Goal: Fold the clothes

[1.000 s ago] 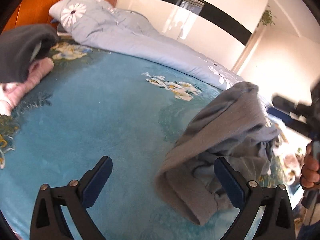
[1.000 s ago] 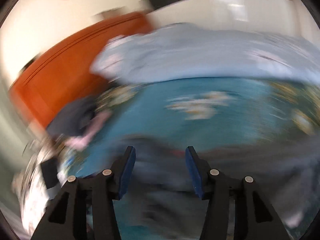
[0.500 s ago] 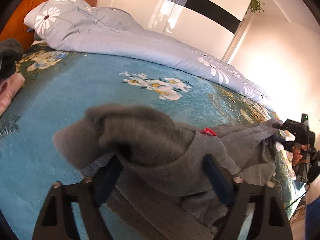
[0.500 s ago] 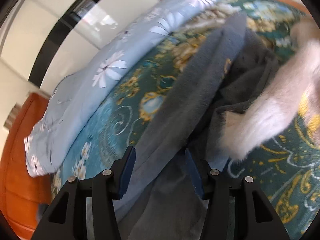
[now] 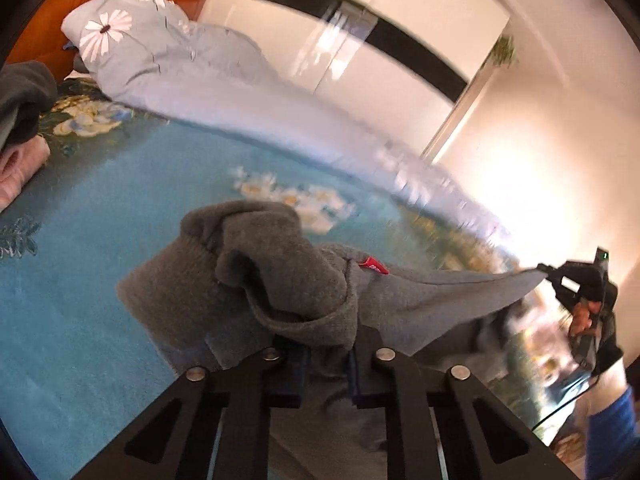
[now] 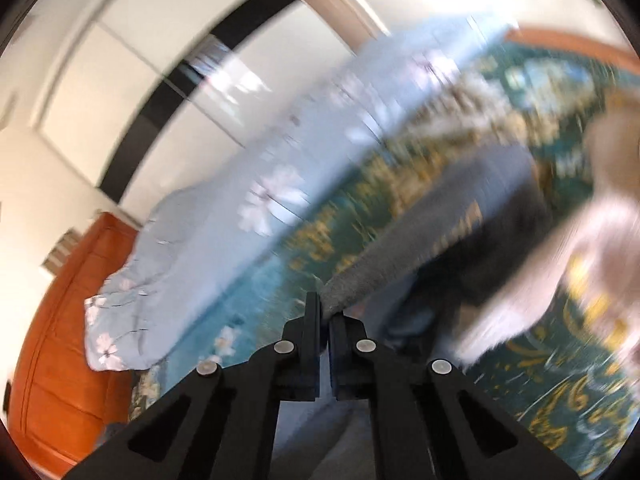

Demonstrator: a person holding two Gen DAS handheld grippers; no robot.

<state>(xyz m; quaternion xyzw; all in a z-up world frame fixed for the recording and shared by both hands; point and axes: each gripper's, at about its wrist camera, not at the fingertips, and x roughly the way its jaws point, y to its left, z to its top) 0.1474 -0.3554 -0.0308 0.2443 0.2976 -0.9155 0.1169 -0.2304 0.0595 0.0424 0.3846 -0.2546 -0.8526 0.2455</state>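
A grey fleece garment (image 5: 280, 280) with a small red tag (image 5: 373, 265) lies bunched on the blue floral bedspread (image 5: 100, 240). My left gripper (image 5: 326, 364) is shut on a fold of it near the collar. The cloth stretches to the right, where my right gripper (image 5: 560, 276) holds its far edge. In the right wrist view my right gripper (image 6: 325, 320) is shut on the grey garment's edge (image 6: 400, 256), which runs up and right, lifted off the bed.
A light blue flowered duvet (image 5: 192, 64) is heaped along the far side of the bed. Dark grey and pink clothes (image 5: 20, 120) are stacked at the left by the orange headboard (image 6: 52, 340). A pale fluffy garment (image 6: 560, 272) lies at the right.
Both grippers were open and have closed on the grey garment. They have pulled apart, and the cloth is now stretched between them.
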